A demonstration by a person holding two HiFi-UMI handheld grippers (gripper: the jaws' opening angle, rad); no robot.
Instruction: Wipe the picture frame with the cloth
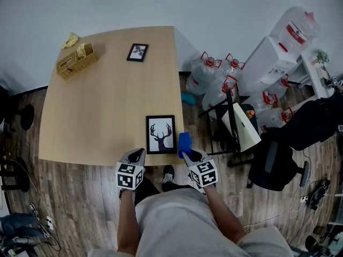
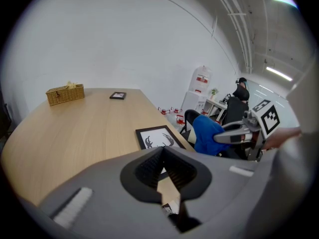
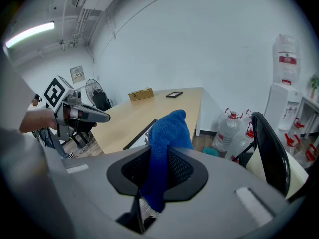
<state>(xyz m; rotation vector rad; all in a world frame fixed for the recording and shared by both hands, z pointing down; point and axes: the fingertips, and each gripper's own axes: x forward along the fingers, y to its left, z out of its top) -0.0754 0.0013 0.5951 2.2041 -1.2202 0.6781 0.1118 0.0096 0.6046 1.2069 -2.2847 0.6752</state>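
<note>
The deer picture frame lies flat at the near edge of the wooden table; it also appears in the left gripper view. My right gripper is shut on a blue cloth, held just off the frame's right side at the table edge. In the right gripper view the cloth stands up out of the jaws of that gripper. My left gripper hovers at the table edge left of the frame, jaws together and holding nothing.
At the table's far end are a wicker basket and a small second frame. Right of the table stand several water bottles, a water dispenser and black chairs.
</note>
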